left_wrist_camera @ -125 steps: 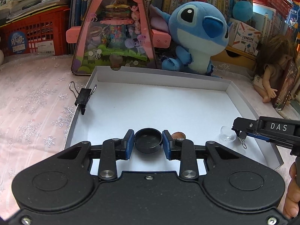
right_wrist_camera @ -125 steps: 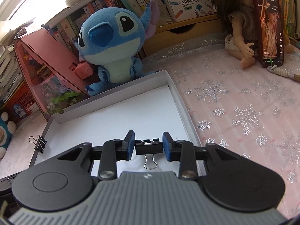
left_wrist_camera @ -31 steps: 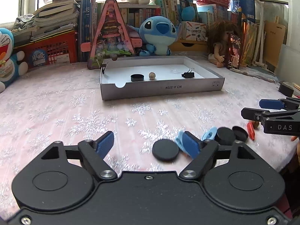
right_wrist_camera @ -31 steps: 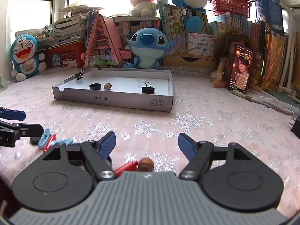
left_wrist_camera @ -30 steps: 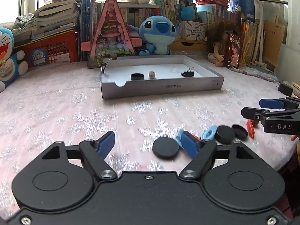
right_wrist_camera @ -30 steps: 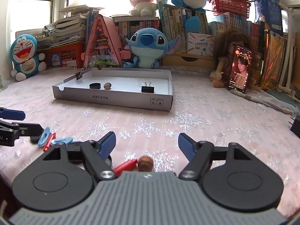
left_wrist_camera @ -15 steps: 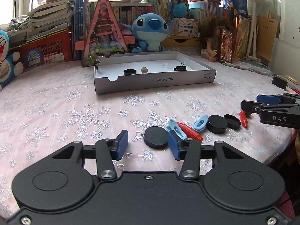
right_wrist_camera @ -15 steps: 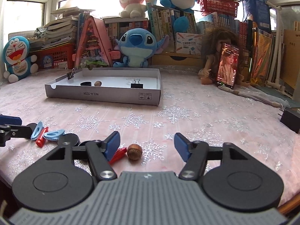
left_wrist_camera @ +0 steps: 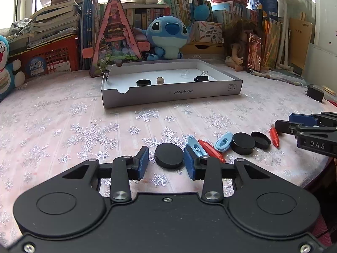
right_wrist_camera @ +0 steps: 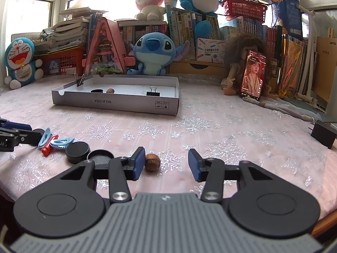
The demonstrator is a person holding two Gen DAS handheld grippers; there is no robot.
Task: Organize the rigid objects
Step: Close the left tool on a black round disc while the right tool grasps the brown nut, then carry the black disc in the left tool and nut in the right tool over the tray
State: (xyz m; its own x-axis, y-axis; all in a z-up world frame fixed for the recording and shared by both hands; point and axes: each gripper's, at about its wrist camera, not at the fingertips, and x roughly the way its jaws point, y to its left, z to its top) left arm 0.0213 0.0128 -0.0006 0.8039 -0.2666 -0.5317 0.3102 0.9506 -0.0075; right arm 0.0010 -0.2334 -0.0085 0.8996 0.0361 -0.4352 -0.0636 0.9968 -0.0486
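A flat black lid (left_wrist_camera: pixel 169 155) lies on the table between the fingers of my left gripper (left_wrist_camera: pixel 166 161), with small gaps on both sides. A brown nut (right_wrist_camera: pixel 152 162) lies by the left finger of my open right gripper (right_wrist_camera: pixel 166 164). Blue clips (left_wrist_camera: pixel 223 140), red clips (left_wrist_camera: pixel 211 148) and two more black lids (left_wrist_camera: pixel 242 143) lie to the right of the left gripper. The white box (left_wrist_camera: pixel 168 93) farther back holds a black lid (left_wrist_camera: pixel 143 82), a nut (left_wrist_camera: pixel 160 80) and a binder clip (left_wrist_camera: pixel 201 78).
Plush toys, a pink triangular toy house (left_wrist_camera: pixel 115 40), books and a doll (right_wrist_camera: pixel 242 63) with a phone (right_wrist_camera: pixel 252 74) line the back of the table. A black adapter (right_wrist_camera: pixel 323 133) sits at the right. The table edge is close below both grippers.
Both grippers left the box and came back low to the near table edge. The left fingers have narrowed around the flat black lid; the right fingers have narrowed beside the nut.
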